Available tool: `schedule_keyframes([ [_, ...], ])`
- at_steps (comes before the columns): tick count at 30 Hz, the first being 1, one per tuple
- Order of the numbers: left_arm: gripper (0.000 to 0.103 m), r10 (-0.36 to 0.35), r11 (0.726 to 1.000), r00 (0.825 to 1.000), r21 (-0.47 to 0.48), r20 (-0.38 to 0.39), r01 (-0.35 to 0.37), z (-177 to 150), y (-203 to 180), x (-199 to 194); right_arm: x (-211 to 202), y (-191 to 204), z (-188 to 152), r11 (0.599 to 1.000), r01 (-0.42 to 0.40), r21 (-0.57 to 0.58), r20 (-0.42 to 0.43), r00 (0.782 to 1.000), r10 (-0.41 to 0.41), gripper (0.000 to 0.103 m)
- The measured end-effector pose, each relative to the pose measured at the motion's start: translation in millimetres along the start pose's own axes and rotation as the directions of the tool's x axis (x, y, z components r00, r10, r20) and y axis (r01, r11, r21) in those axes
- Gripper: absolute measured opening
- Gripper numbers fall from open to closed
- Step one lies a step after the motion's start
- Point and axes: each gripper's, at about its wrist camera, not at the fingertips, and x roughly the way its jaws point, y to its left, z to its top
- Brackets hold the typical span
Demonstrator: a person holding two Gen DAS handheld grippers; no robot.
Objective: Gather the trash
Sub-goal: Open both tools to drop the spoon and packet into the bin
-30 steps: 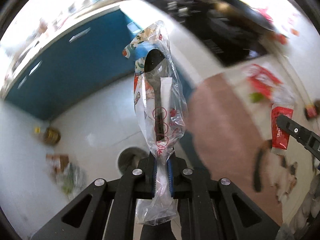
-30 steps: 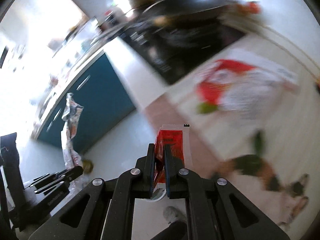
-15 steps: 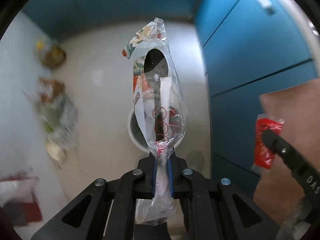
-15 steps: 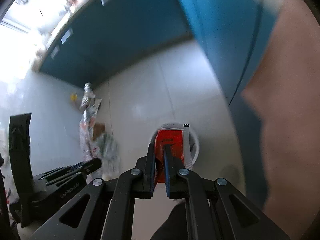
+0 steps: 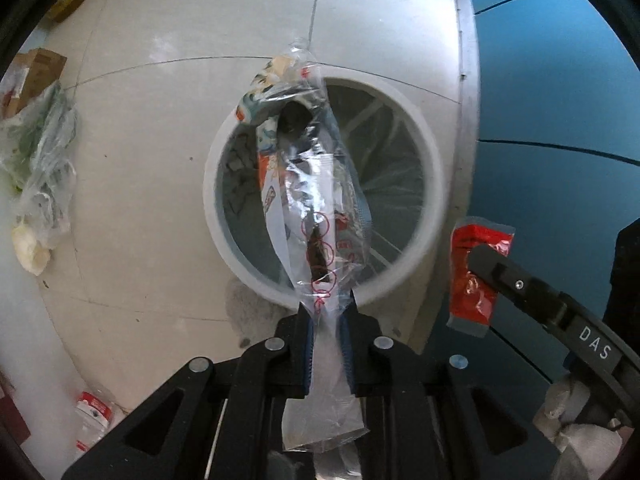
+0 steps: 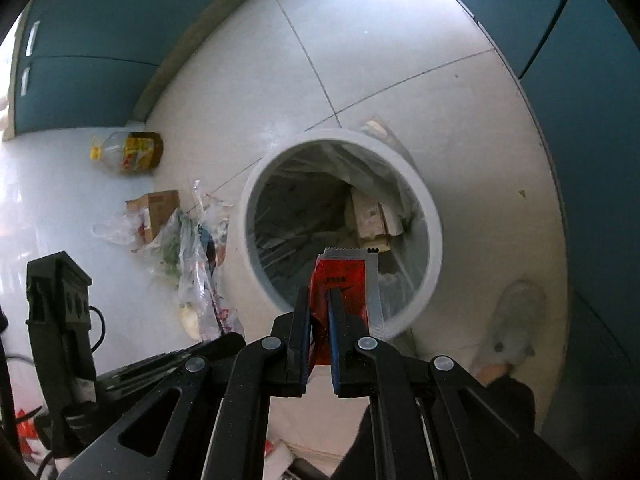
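The jaws of the left gripper (image 5: 325, 344) are pinched on a clear plastic wrapper (image 5: 308, 184) that holds a dark spoon, and those of the right gripper (image 6: 319, 344) are clamped on a red sauce packet (image 6: 344, 284). Both pieces of trash hang above the round white bin (image 5: 434, 184) on the tiled floor (image 5: 160, 20). The left wrist view looks almost straight down into the bin's mouth; the wrapper's long axis runs away from the camera along the fingers, leaning slightly left, its crumpled printed end farthest out, over the bin's far rim. This view also catches the packet from the side, standing beside the bin's right rim near the blue cabinet (image 5: 560, 80). Only the right wrist view shows the bin's contents: a liner with pale cardboard scraps inside. There the packet stands upright, serrated top edge pointing forward over the bin's opening. It also shows an oil bottle (image 6: 132, 152) lying on the floor, a heap of plastic bags (image 6: 176, 240) left of the bin, and a grey shoe (image 6: 512, 320) at lower right.
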Motion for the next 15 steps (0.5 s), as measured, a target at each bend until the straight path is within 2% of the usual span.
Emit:
schedule_keyframes([
  [2, 0.024, 0.008, 1.000, 1.000, -0.010, 0.016, -0.008, 4.5, 3.4, 4.7, 19.3, -7.0, 8.7, 1.000, 0.000, 0.022, -0.050, 0.999, 0.001, 0.010],
  [3, 0.055, 0.021, 1.000, 1.000, -0.013, 0.022, -0.021, 3.5, 5.0, 3.6, 26.4, -10.2, 10.3, 0.999, 0.014, 0.036, -0.068, 0.998, -0.012, 0.016],
  [4, 0.095, 0.035, 0.999, 0.999, -0.011, 0.033, -0.034, 3.9, 4.8, 2.6, 34.9, -11.3, 14.3, 0.999, 0.027, 0.040, -0.078, 0.997, -0.024, 0.032],
  [5, 0.103, 0.045, 0.999, 0.998, -0.012, 0.040, -0.045, 6.8, 1.6, 0.0, 36.1, -11.7, 14.0, 0.999, 0.042, 0.030, -0.079, 0.996, -0.040, 0.041],
  [6, 0.103, 0.061, 0.998, 0.997, -0.010, 0.053, -0.061, 3.8, 0.5, -3.8, 36.6, -10.5, 14.1, 0.998, 0.055, 0.024, -0.072, 0.996, -0.053, 0.053],
  [9, 0.103, 0.106, 0.994, 0.992, 0.001, 0.071, -0.106, -4.2, -0.9, -15.8, 24.9, -8.2, 11.1, 0.997, 0.078, 0.018, -0.053, 0.996, -0.077, 0.056],
  [11, 0.103, 0.142, 0.990, 0.986, 0.000, 0.091, -0.143, -10.6, 1.0, -27.5, 14.3, -4.4, 9.8, 0.993, 0.115, 0.001, -0.031, 0.993, -0.115, 0.063],
  [13, 0.103, 0.186, 0.982, 0.975, -0.004, 0.120, -0.186, -15.3, 3.3, -41.0, -4.1, 5.2, 7.7, 0.983, 0.177, -0.040, 0.005, 0.984, -0.177, 0.082],
  [15, 0.103, 0.221, 0.975, 0.965, -0.007, 0.144, -0.222, -21.4, 5.8, -55.2, -24.1, 17.4, 5.0, 0.965, 0.245, -0.091, 0.043, 0.969, -0.242, 0.086],
])
